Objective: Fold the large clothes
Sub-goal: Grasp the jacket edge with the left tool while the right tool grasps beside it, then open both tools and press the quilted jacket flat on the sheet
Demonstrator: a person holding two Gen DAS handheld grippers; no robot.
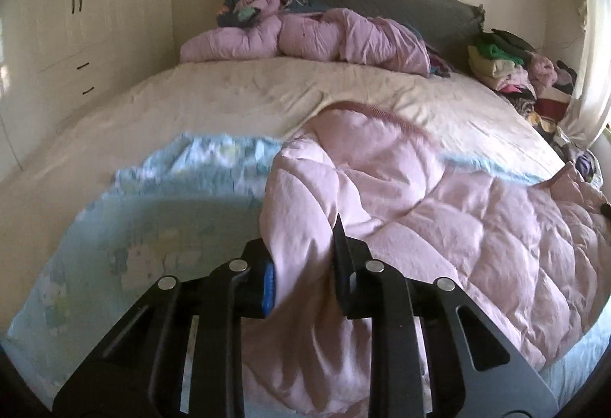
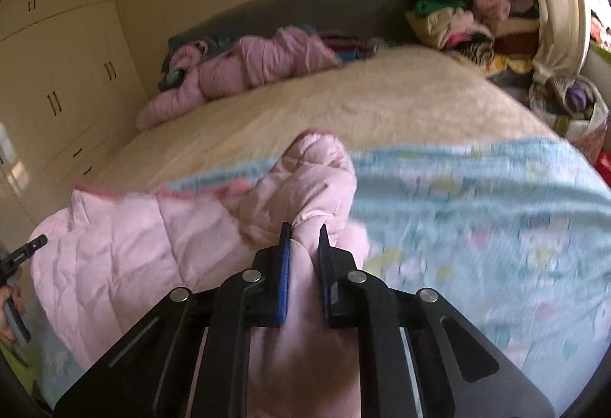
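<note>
Now the left gripper (image 1: pixel 301 246) pinches the pink quilt (image 1: pixel 439 211); the right gripper (image 2: pixel 303 246) pinches it too; the quilt lies on the bed (image 1: pixel 229 101).

The left gripper (image 1: pixel 305 246) is clamped on a bunched fold of the pink quilt (image 1: pixel 439 211), which spills rightward over the blue patterned blanket (image 1: pixel 160 211) on the cream bed (image 1: pixel 236 93), folded clothes (image 1: pixel 500 62) stacked far right.

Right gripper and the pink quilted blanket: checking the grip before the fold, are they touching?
Touching. The right wrist view shows the right gripper with its fingers pinching a bunched fold of the pink quilted blanket.
</note>
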